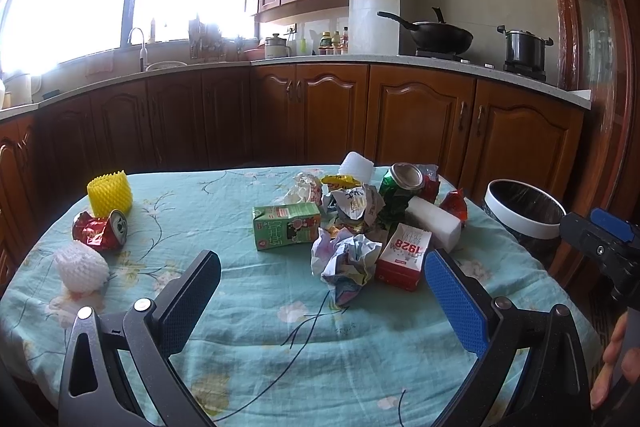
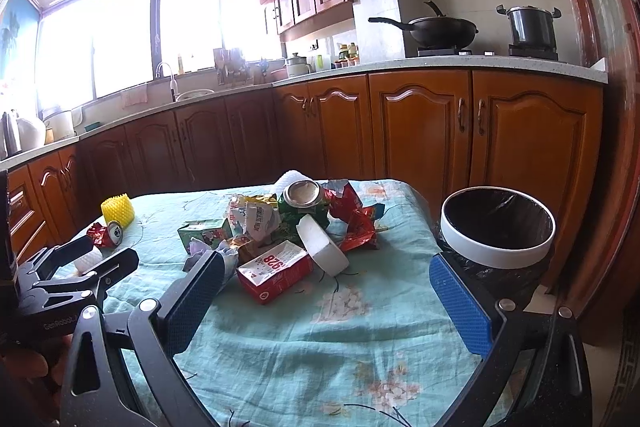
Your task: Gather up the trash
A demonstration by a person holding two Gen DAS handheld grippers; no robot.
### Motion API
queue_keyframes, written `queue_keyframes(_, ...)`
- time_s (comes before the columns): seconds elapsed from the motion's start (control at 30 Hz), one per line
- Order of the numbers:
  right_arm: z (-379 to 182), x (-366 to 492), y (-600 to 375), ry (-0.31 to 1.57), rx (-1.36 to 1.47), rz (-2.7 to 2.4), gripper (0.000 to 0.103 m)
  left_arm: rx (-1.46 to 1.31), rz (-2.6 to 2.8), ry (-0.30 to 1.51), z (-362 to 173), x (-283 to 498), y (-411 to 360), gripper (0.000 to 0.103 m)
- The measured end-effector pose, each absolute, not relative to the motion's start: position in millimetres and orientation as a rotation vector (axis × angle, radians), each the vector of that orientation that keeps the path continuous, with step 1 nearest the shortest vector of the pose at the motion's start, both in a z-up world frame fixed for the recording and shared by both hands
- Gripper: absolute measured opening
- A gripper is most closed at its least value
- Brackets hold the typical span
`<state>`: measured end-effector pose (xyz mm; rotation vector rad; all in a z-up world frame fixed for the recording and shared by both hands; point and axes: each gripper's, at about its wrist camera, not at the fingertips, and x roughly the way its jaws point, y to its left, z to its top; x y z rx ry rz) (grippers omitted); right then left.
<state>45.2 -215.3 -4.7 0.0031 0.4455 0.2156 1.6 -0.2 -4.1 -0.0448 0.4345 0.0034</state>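
Here, a table [image 1: 248, 339] covered in a pale blue flowered cloth held scattered trash, and nothing had yet been picked up. The left gripper [image 1: 322, 301] hovered above the near edge, jaws spread wide and empty. The right gripper [image 2: 326, 301] hovered to its right, likewise wide apart and empty. A heap lay mid-table: crumpled paper [image 1: 346, 261], a red and white carton [image 1: 402, 257], a green juice box [image 1: 286, 225], a green can [image 1: 400, 183] and a white foam block [image 1: 436, 225]. Well apart on the left were a crushed red can [image 1: 100, 231], a yellow foam sleeve [image 1: 110, 193] and a white foam net [image 1: 82, 265]. A lined bin [image 2: 498, 227] stood beside the table's right edge. The step appeared to be the first pick; next, a gripper would likely need lowering over the nearest piece and closing.
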Motion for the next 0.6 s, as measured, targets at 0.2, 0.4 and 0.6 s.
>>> queue_keyframes(0.2, -6.1, 48.4, -216.3, 0.451, 0.009, 0.230, 0.103, -0.047, 0.003, 0.445, -5.9, 4.5, 0.6, 0.102)
queue_keyframes(0.4, -8.3, 53.8, -217.7, 0.461, 0.016, 0.240, 0.103, -0.052, 0.004, 0.466, -9.6, 10.0, 2.1, 0.102)
queue_keyframes(0.6, -12.6, 60.7, -218.5, 0.480, 0.024, 0.257, 0.103, -0.066, 0.001, 0.503, -13.7, 21.0, 4.4, 0.102)
